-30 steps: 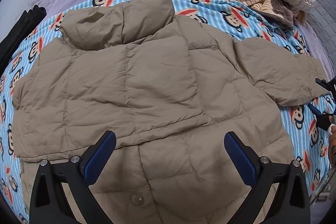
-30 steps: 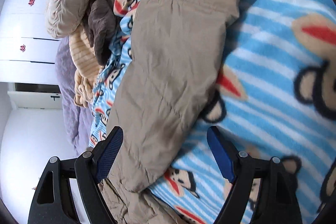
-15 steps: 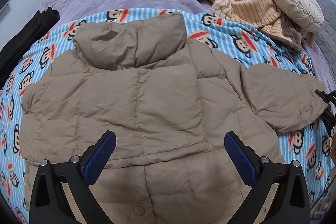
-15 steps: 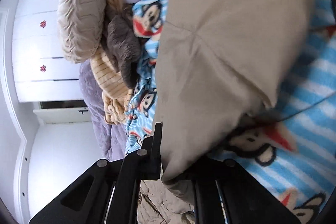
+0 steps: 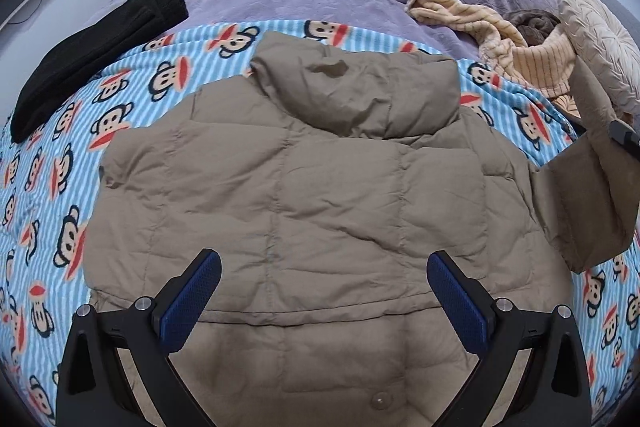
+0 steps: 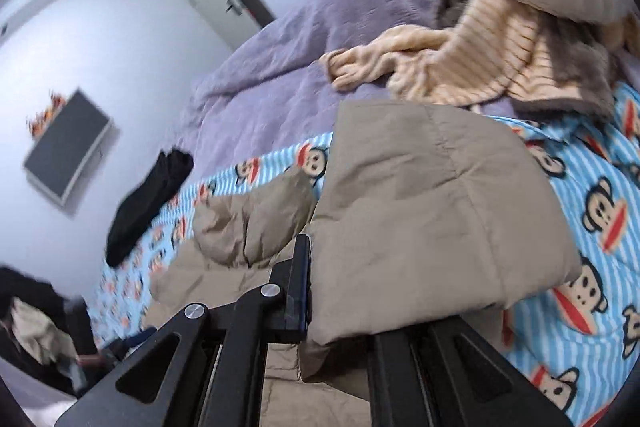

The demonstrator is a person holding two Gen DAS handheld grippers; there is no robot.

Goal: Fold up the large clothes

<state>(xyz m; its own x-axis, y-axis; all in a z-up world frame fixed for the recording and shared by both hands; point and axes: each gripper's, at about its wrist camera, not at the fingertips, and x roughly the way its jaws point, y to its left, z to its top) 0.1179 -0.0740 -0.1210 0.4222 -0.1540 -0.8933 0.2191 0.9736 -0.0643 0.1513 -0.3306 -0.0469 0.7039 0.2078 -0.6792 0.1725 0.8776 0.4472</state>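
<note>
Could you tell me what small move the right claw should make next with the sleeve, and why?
Probably carry the sleeve inward and lay it across the jacket's back: the right claw is shut on it, it is raised off the blanket, and the left claw hovers open.

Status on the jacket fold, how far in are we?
Early. Done: the tan quilted puffer jacket lies spread flat, back up, on the blue striped monkey-print blanket. In hand: the right gripper is shut on the jacket's sleeve, lifted off the blanket. The left gripper hovers open over the hem. Left: lay this sleeve over the back, then fold the body.
</note>
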